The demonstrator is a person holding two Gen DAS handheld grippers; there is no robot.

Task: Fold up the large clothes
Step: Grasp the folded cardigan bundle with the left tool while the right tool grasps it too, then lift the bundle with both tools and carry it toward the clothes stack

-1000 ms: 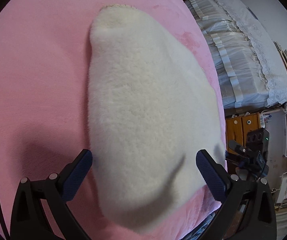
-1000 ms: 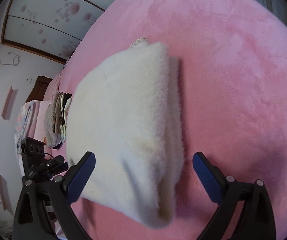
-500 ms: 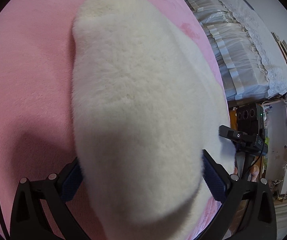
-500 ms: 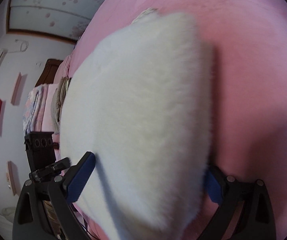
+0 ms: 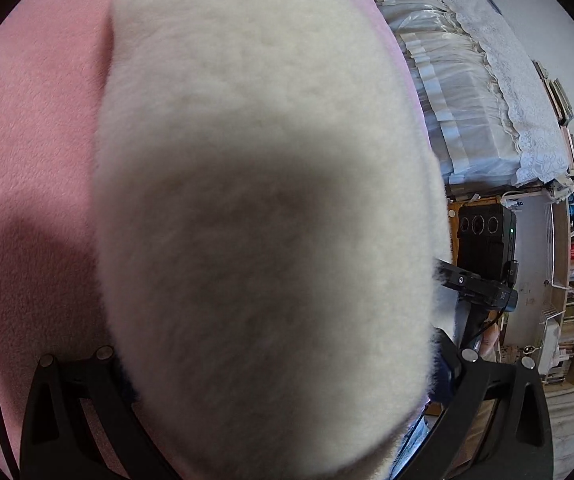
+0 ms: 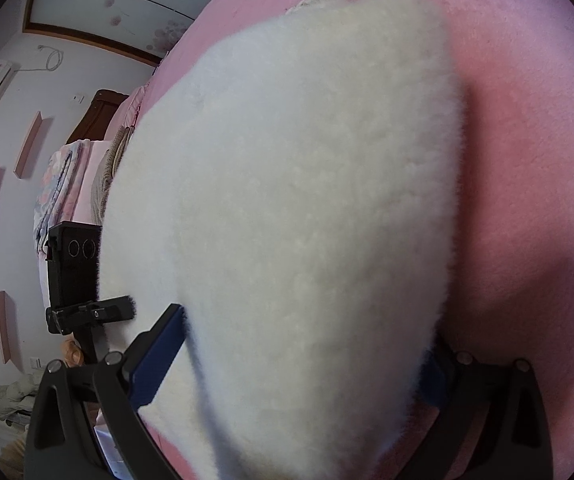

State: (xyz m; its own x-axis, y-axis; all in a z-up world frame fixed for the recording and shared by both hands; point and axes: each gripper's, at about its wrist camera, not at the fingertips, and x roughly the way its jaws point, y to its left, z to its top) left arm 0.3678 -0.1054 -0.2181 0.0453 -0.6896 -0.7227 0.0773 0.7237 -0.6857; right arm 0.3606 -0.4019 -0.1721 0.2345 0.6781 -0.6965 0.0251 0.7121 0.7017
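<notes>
The left gripper [image 5: 283, 364] is standing with its jaws spread wide, the near end of the fluffy cream-white garment [image 5: 263, 184] pushed in between them and hiding both pads; the right gripper [image 6: 299, 356] is likewise spread, its blue left pad [image 6: 158, 356] showing just beside the fleece and the other pad mostly buried. Neither is clamping yet. The garment is lying as a thick folded bundle on the pink plush blanket [image 5: 27, 152], running away from both cameras. The risk, as I judge it, is closing on the top layer only — the pile is deep and the layers are hidden, so a shallow bite could peel the fold open, or uneven lifting could skew the bundle.
</notes>
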